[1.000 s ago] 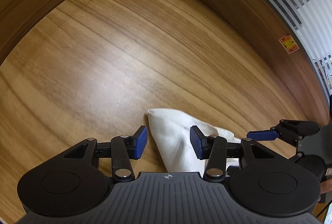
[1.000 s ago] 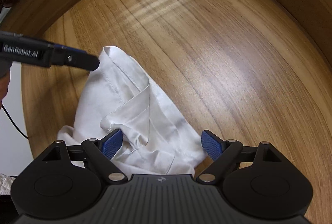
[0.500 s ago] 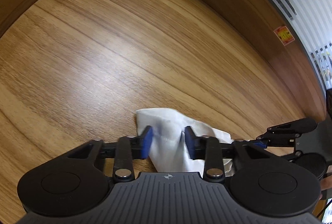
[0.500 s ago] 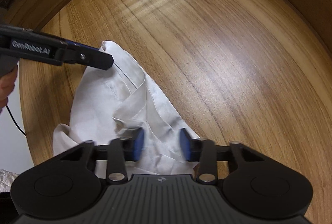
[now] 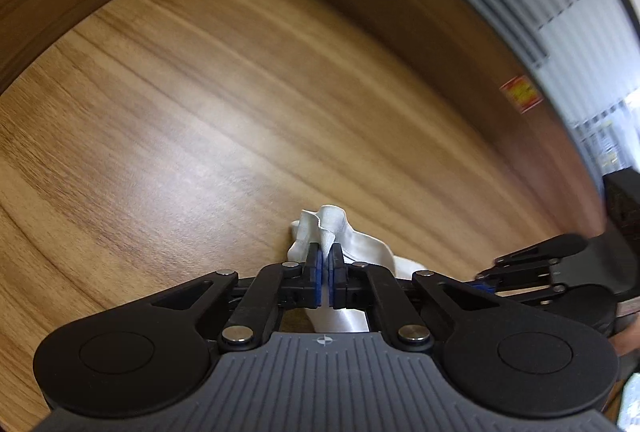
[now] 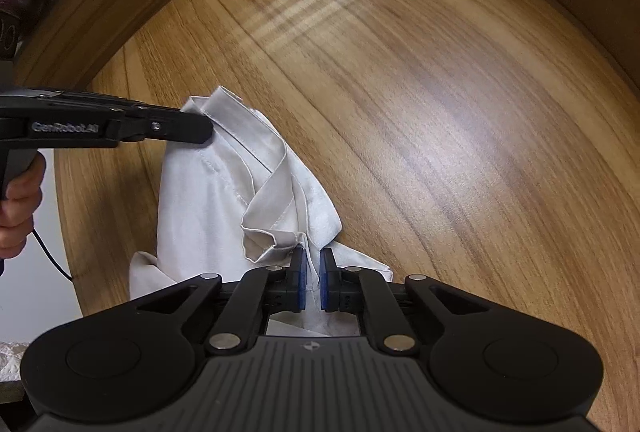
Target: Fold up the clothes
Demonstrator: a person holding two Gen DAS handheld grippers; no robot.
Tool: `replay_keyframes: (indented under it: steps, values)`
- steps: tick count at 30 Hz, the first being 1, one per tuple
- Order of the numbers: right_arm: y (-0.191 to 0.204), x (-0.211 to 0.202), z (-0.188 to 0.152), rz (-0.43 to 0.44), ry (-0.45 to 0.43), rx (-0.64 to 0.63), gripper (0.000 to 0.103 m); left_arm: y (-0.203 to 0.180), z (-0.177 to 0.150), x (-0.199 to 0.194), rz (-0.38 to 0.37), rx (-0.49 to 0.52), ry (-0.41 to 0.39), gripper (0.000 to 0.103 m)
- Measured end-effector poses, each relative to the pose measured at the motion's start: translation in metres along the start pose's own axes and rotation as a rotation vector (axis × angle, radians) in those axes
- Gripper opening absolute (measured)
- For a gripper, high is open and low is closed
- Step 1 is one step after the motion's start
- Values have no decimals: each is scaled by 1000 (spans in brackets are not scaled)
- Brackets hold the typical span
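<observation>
Wooden tabletop (image 6: 440, 111) extends ahead of both grippers; white shirt (image 6: 208, 199) lies crumpled on it between them. Left gripper (image 5: 325, 264) has closed on a raised fold at the shirt's far corner; right gripper (image 6: 313, 272), jaws just closing, pinches cloth beside the collar (image 6: 264, 228), a narrow gap between its blue pads (image 6: 299, 280)

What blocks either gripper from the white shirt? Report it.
Nothing visible does. The left gripper is already shut on a bunched corner of the white shirt, and the right gripper pinches another fold. Bare wooden table lies beyond.
</observation>
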State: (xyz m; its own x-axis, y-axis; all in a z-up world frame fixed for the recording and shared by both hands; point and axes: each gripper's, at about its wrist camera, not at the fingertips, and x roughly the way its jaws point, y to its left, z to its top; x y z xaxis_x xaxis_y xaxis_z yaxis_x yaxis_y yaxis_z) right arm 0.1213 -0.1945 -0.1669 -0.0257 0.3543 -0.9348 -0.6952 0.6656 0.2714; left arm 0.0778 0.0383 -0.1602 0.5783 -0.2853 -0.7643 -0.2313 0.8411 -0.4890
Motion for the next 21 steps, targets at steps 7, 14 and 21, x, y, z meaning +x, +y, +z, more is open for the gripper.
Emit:
replay_keyframes:
  steps: [7, 14, 21]
  values:
    - [-1, -24, -12, 13, -25, -18, 21, -28, -19, -35, -67, 58, -36, 3]
    - [-1, -47, -31, -2, -34, -20, 44, -66, -52, -61, -124, 139, -36, 3]
    - [-2, -68, -45, -21, -55, -17, 49, -104, -94, -74, -171, 293, -13, 3]
